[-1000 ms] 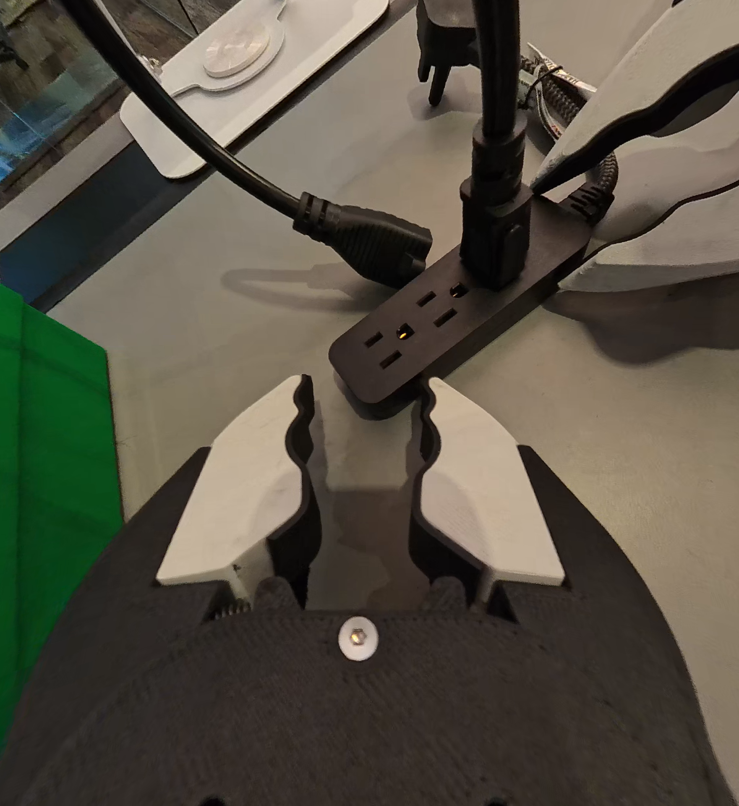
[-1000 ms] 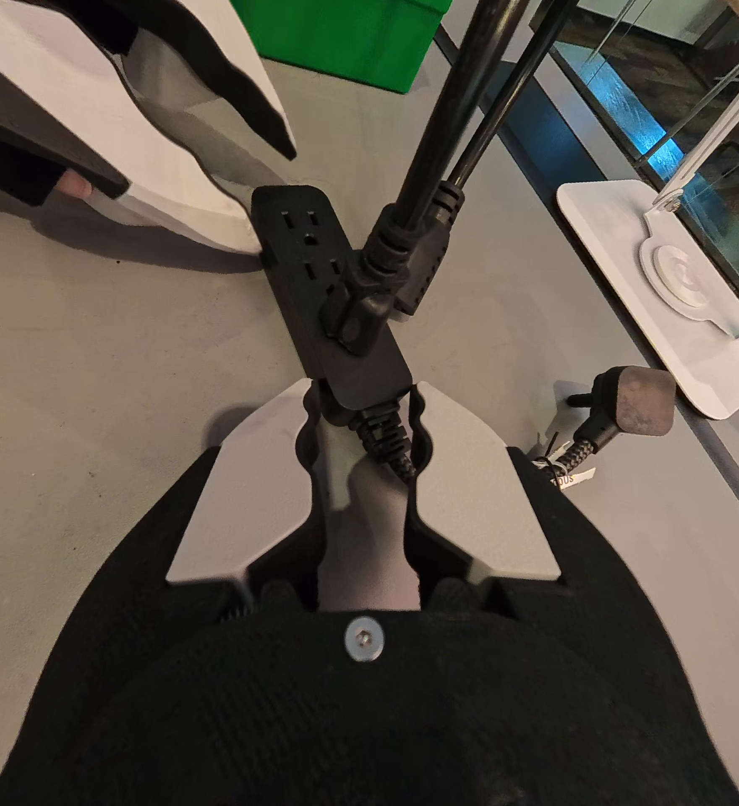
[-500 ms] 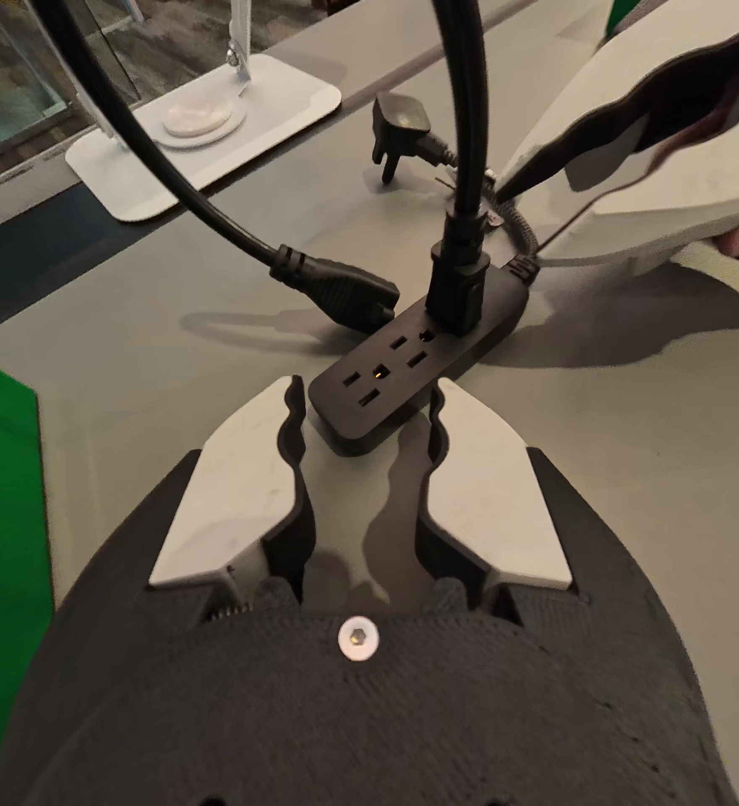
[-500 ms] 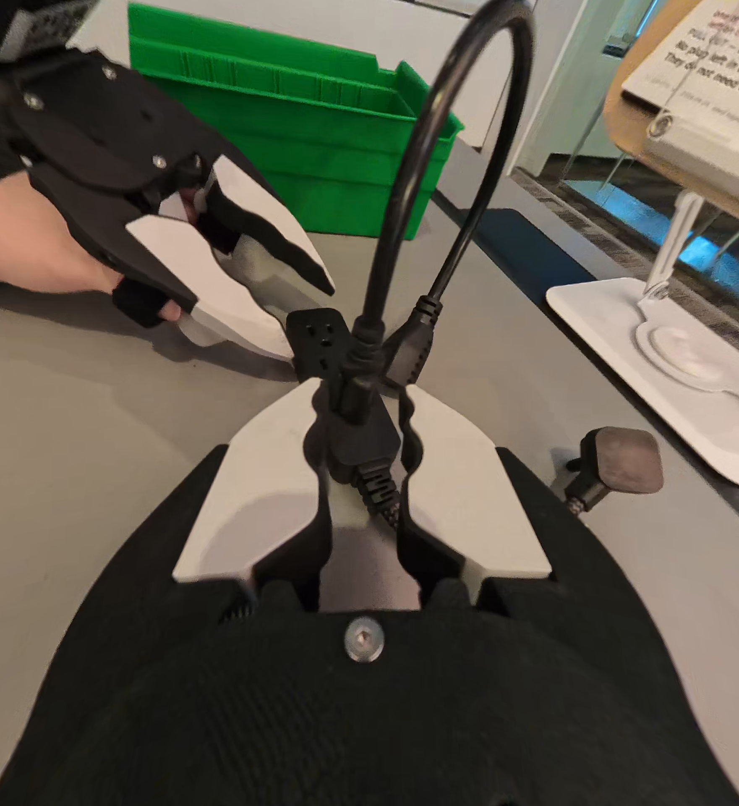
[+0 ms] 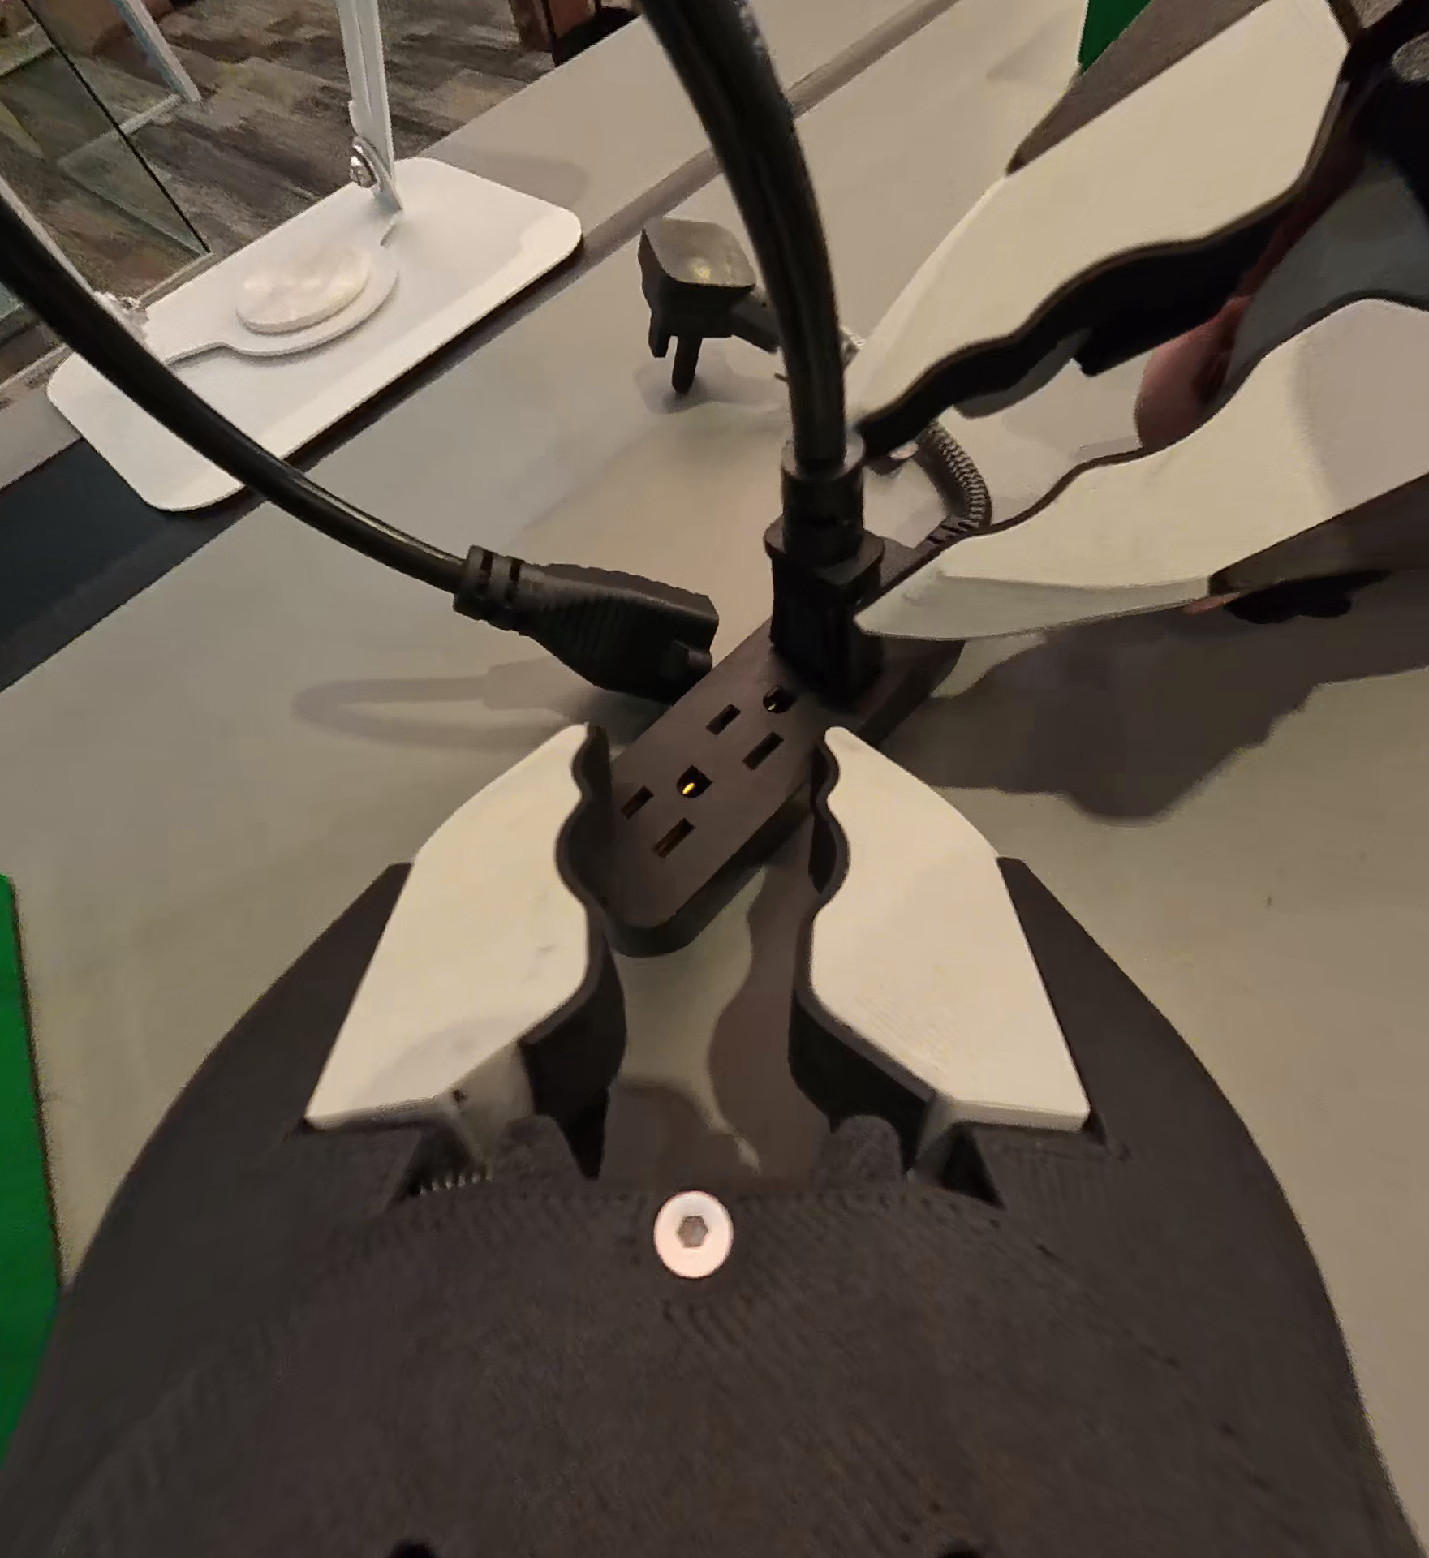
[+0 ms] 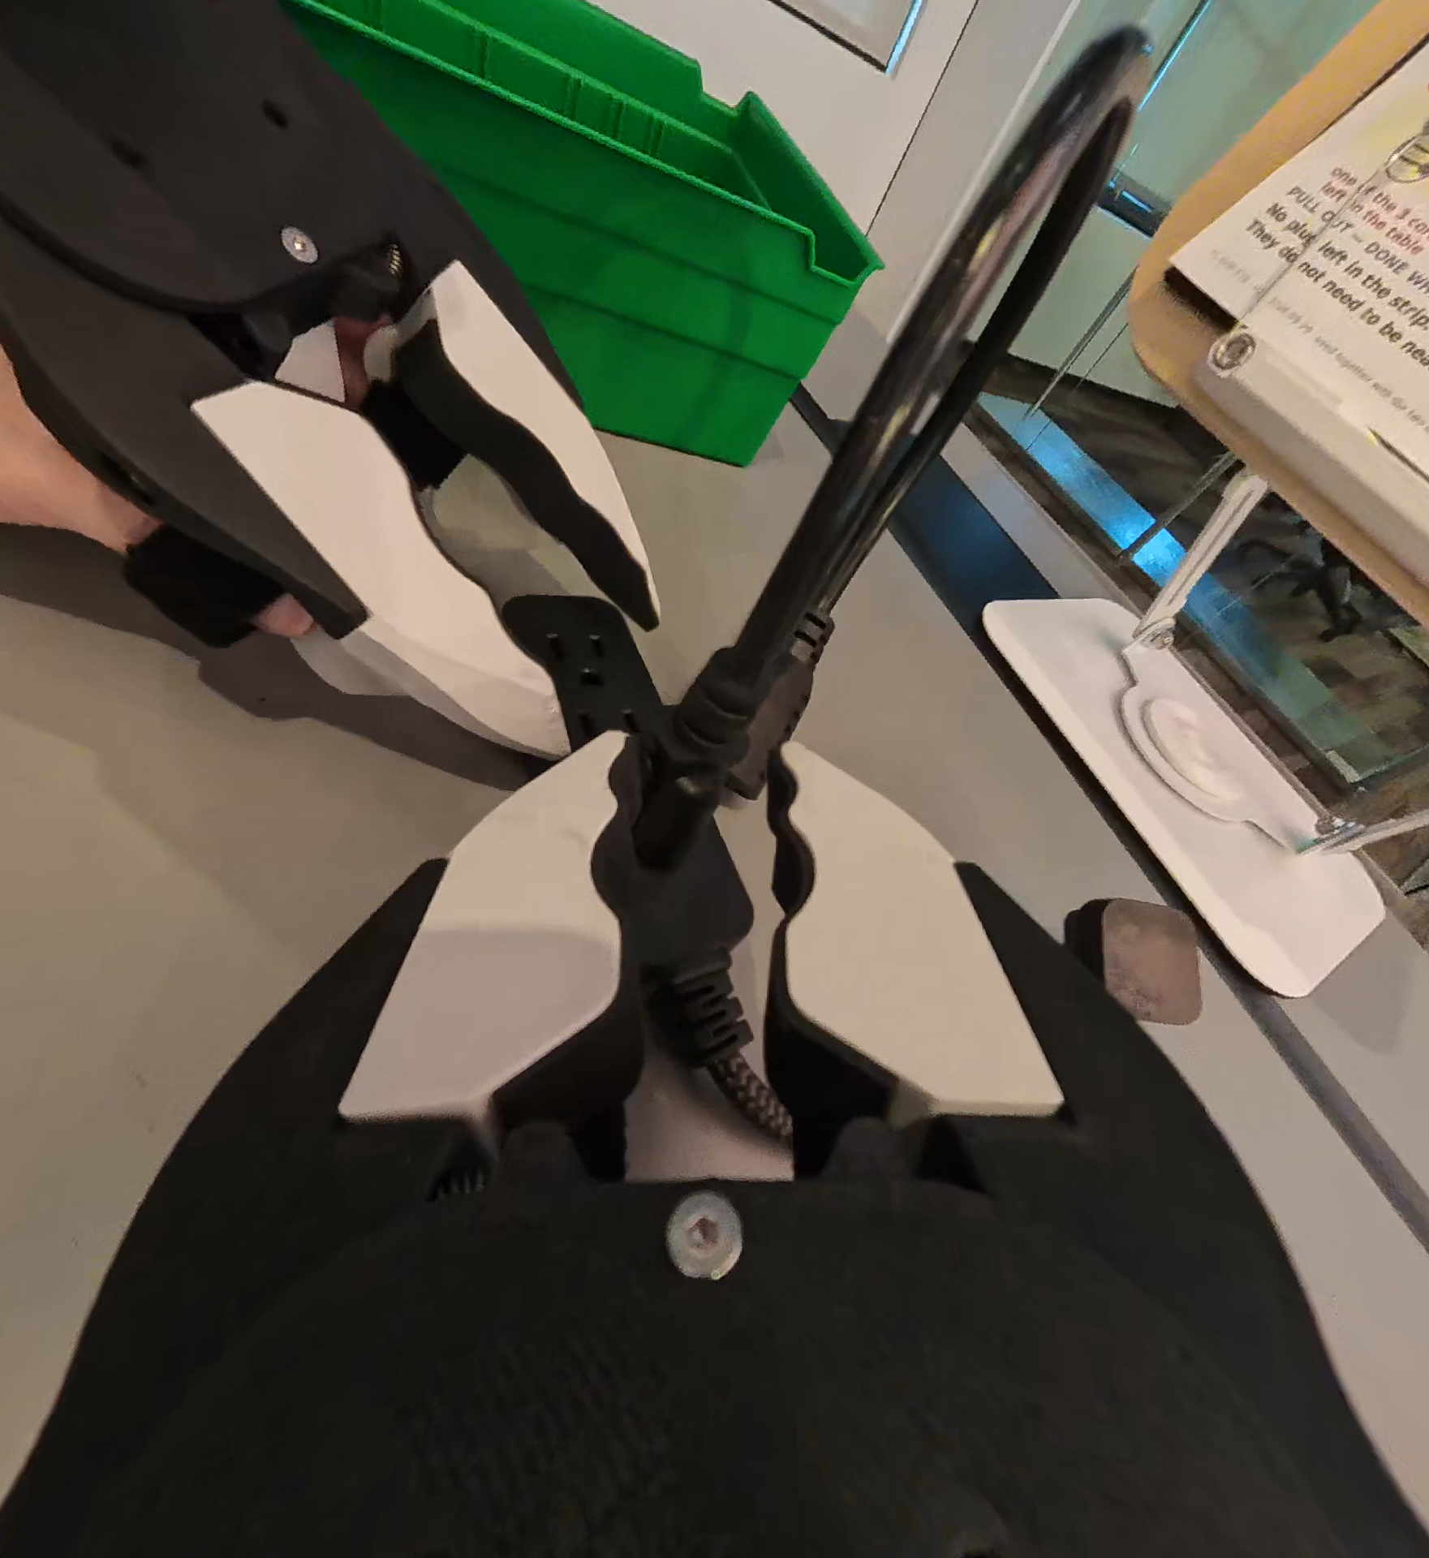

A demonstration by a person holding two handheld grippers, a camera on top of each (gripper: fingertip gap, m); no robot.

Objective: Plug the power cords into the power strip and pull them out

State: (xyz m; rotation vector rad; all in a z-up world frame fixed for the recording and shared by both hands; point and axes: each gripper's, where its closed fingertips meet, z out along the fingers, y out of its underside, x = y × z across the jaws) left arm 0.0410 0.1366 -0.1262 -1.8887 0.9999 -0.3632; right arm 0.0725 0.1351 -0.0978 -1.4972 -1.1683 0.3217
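A black power strip (image 5: 698, 801) lies on the grey table; it also shows in the right wrist view (image 6: 584, 666). One black power cord plug (image 5: 820, 615) stands plugged into its far outlet. A second cord's plug (image 5: 609, 632) lies loose beside the strip. My left gripper (image 5: 706, 746) is open, with the strip's near end between its fingers. My right gripper (image 6: 698, 746) straddles the strip's cable end and the plugged plug (image 6: 677, 809). Its jaws are narrowed but a sliver of gap shows on the right side. The braided cable (image 6: 744, 1087) runs back between its fingers.
The strip's own wall plug (image 5: 694, 270) lies on the table behind; it also shows in the right wrist view (image 6: 1145, 957). A white stand base (image 5: 314, 320) holds a clear sign holder (image 6: 1326, 295). A green bin (image 6: 609, 253) stands beyond the left gripper. A person's hand (image 6: 11, 438) holds that gripper.
My left gripper has moved forward so the strip's near end now sits between its fingers. My right gripper has moved in over the strip's cable end and the plug, and its jaws have narrowed.
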